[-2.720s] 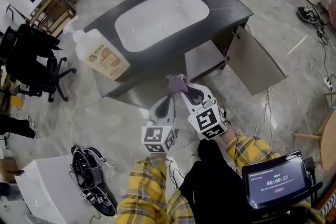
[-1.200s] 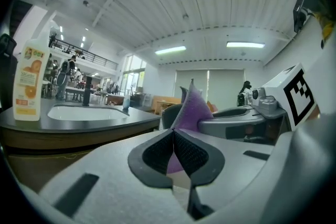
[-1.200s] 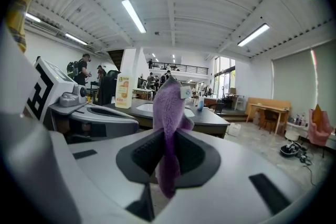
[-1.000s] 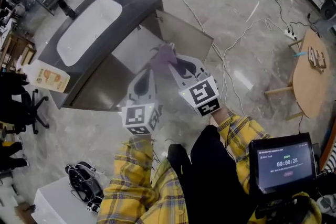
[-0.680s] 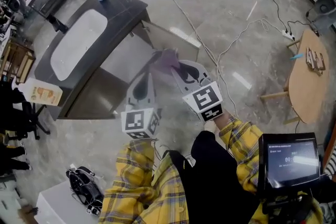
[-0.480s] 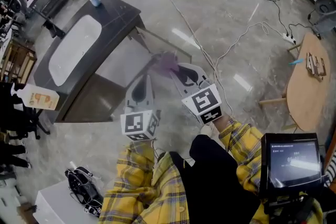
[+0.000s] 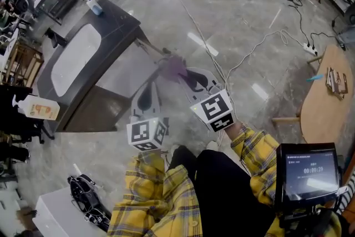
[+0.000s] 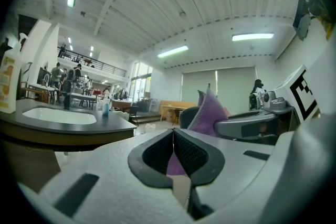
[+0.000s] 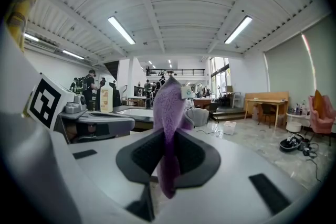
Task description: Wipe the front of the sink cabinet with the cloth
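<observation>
Right gripper clamped on purple cloth, cloth standing up between jaws; left gripper jaws pressed together, just beside it; sink cabinet upper left, cloth near its front.

Cloth blurred in head view, bottle print too small to read, table cut by right edge.
</observation>
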Tool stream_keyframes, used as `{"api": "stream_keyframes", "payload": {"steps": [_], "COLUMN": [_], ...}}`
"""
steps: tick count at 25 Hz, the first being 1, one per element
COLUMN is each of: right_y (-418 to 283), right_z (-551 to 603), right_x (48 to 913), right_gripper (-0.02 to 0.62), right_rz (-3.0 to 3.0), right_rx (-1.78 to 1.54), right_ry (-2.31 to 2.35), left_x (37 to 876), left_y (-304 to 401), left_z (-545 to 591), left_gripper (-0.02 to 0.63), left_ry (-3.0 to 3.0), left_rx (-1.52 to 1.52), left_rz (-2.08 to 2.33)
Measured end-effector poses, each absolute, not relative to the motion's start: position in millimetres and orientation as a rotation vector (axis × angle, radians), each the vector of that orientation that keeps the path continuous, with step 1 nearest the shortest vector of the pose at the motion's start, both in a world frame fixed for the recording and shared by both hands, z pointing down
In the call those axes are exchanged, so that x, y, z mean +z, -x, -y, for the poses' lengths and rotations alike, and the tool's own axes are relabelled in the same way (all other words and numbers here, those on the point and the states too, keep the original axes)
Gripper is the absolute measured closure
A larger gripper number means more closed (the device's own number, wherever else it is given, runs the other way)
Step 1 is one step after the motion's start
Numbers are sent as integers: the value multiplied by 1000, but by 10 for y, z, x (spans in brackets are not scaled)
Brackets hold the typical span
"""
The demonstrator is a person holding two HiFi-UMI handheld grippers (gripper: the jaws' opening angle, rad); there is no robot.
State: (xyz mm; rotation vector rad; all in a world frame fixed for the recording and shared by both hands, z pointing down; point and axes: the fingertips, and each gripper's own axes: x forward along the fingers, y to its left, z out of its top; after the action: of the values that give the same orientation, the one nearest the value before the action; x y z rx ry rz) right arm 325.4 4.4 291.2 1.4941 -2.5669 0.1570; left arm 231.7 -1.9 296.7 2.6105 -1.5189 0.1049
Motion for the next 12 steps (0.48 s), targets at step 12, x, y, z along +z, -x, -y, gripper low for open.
{"api": "stream_keyframes", "payload": {"steps": [12], "right_y": [-3650], "right_z": [436], "right_x": [2977], "right_gripper": [554], "right_rz": [2540], "right_rx": [151], "right_ry": [-1540], "left_x": [3074], "left_y": [-2558], "left_z": [442], "left_gripper": [600], "left_ry": [-2604], "left_rx": [102], "left_rz": [1525]}}
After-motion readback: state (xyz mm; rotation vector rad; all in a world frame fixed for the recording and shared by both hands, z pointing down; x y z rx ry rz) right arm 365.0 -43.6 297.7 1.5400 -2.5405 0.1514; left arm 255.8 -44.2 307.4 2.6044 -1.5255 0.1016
